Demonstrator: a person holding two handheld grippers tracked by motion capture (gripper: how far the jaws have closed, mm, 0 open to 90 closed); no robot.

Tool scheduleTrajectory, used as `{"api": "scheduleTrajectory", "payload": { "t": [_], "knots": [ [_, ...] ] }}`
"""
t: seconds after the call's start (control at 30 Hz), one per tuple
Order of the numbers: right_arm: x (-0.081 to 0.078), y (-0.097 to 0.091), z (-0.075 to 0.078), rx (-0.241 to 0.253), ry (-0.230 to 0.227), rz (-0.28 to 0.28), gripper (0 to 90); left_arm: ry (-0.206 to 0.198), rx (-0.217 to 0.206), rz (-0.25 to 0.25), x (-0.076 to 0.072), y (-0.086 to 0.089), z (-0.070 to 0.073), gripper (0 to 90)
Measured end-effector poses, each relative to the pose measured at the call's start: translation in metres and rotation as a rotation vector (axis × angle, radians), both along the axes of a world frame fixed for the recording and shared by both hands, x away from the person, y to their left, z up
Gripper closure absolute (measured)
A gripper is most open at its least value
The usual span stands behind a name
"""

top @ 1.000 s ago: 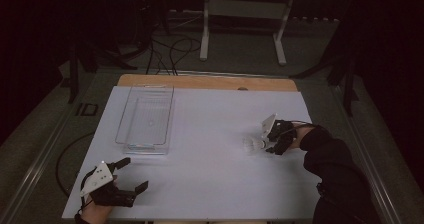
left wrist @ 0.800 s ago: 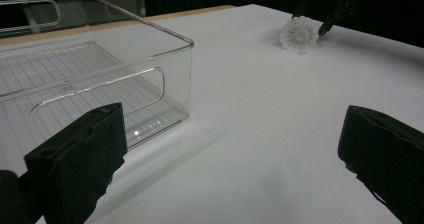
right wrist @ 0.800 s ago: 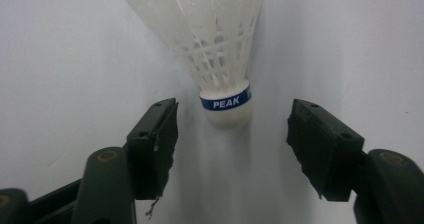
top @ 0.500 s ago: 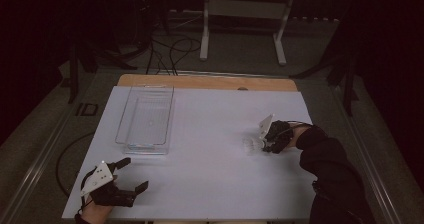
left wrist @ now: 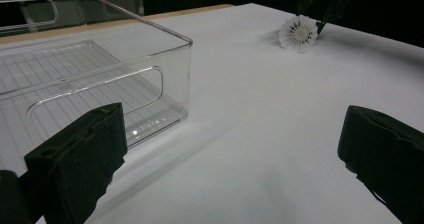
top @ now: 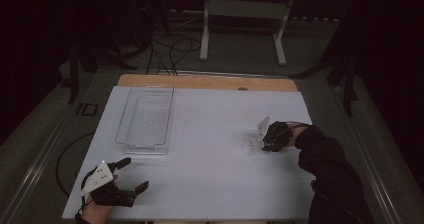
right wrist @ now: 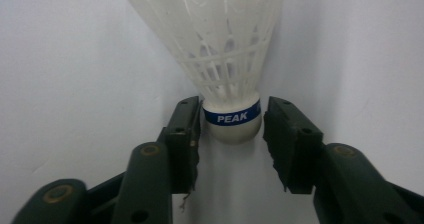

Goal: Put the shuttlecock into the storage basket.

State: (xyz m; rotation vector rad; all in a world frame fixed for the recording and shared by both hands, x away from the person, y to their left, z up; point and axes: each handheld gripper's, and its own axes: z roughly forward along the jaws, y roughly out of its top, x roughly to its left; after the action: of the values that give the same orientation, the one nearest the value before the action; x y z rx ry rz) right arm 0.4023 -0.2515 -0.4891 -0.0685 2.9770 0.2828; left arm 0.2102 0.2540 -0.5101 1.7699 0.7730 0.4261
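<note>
Right gripper view shows the right gripper (right wrist: 232,129) closing its jaws around the cork of the shuttlecock (right wrist: 220,44), which lies on the white table (top: 210,134); a narrow gap remains on the right. Left gripper (top: 131,174) rests released near the clear bin (top: 145,116).

I count one white shuttlecock (right wrist: 227,59), one clear plastic bin (top: 146,119), one white table sheet (top: 210,174), my two claws, the left one (top: 131,174), the right one (top: 256,143)
</note>
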Motion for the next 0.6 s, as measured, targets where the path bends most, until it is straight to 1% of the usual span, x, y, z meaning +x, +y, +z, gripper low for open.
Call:
{"api": "scheduleTrajectory", "payload": {
  "t": [0.03,0.13,0.2,0.27,0.4,0.43,0.53,0.57,0.6],
  "knots": [
    [0.0007,0.0002,-0.0005,-0.007,0.007,0.013,60.2,0.0,-0.001,0.0,0.0,0.0,0.0,0.1],
    [-0.0002,0.0009,-0.001,-0.011,0.004,0.009,61.6,0.001,0.0,-0.001,0.0001,0.0002,-0.0001,0.1],
    [0.0002,0.0009,-0.0011,-0.006,0.008,0.01,61.7,0.001,-0.001,-0.001,0.0001,0.0002,0.0,0.1],
    [-0.0004,0.0013,-0.0015,-0.01,0.0,0.012,62.2,0.002,0.0,-0.002,0.0001,0.0001,-0.0001,0.1],
    [-0.0006,0.0016,-0.0015,-0.01,0.004,0.009,63.1,0.003,0.0,-0.002,0.0001,0.0001,-0.0001,0.1],
    [-0.0007,0.0018,-0.0013,-0.011,-0.002,0.02,63.7,0.003,0.0,-0.002,0.0002,0.0002,-0.0002,0.1],
    [-0.0008,0.0022,-0.0009,-0.015,-0.004,0.021,64.4,0.005,0.001,-0.003,0.0004,0.0004,-0.0003,0.1],
    [-0.0006,0.0021,0.0,-0.014,-0.009,0.029,64.6,0.005,0.002,-0.005,0.0004,0.0003,-0.0003,0.1],
    [-0.0016,0.0019,0.0016,-0.009,-0.008,0.024,64.9,0.005,0.002,-0.005,0.0004,0.0003,-0.0004,0.1]
  ]
}}
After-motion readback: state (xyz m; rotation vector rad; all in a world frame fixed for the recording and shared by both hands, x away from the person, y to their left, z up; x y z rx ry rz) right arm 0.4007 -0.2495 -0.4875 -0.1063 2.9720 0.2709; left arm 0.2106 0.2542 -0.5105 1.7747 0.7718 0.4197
